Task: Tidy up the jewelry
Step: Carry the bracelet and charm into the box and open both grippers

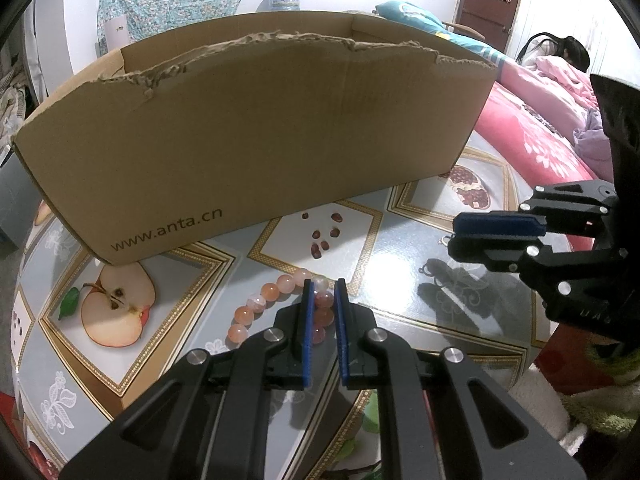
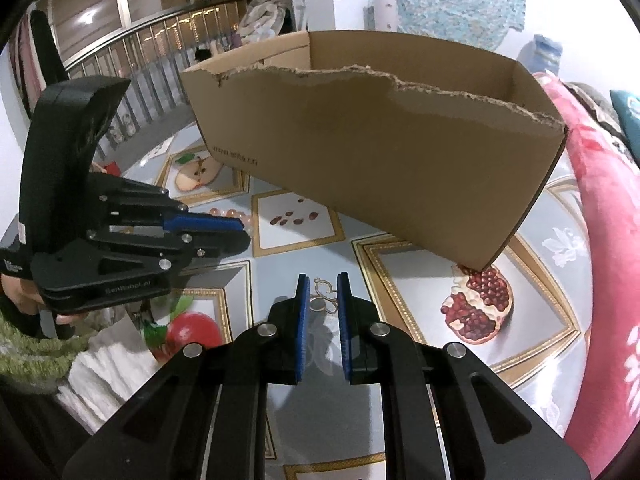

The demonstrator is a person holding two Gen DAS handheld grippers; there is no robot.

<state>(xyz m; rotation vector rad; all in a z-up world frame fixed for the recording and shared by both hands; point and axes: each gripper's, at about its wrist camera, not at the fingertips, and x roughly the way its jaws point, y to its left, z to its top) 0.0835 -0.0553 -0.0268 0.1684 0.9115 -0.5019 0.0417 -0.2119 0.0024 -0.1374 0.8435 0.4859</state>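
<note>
A bracelet of pink-orange beads (image 1: 266, 292) lies curved on the fruit-print table (image 1: 400, 280). My left gripper (image 1: 323, 286) is shut on its near end, with beads pressed between the blue pads. The bracelet's far beads (image 2: 224, 213) show just behind the left gripper (image 2: 243, 232) in the right wrist view. My right gripper (image 2: 323, 280) is shut on a thin gold wire ornament (image 2: 325, 294) with looped, butterfly-like curls. From the left wrist view the right gripper (image 1: 454, 236) hangs a little above the table at the right.
A torn-edged open cardboard box (image 1: 260, 140) (image 2: 380, 160) stands close behind both grippers. A small metal hook piece (image 1: 426, 269) lies on the table near the right gripper. A bed with pink covers (image 1: 540, 132) and a person lying on it borders the table's right side.
</note>
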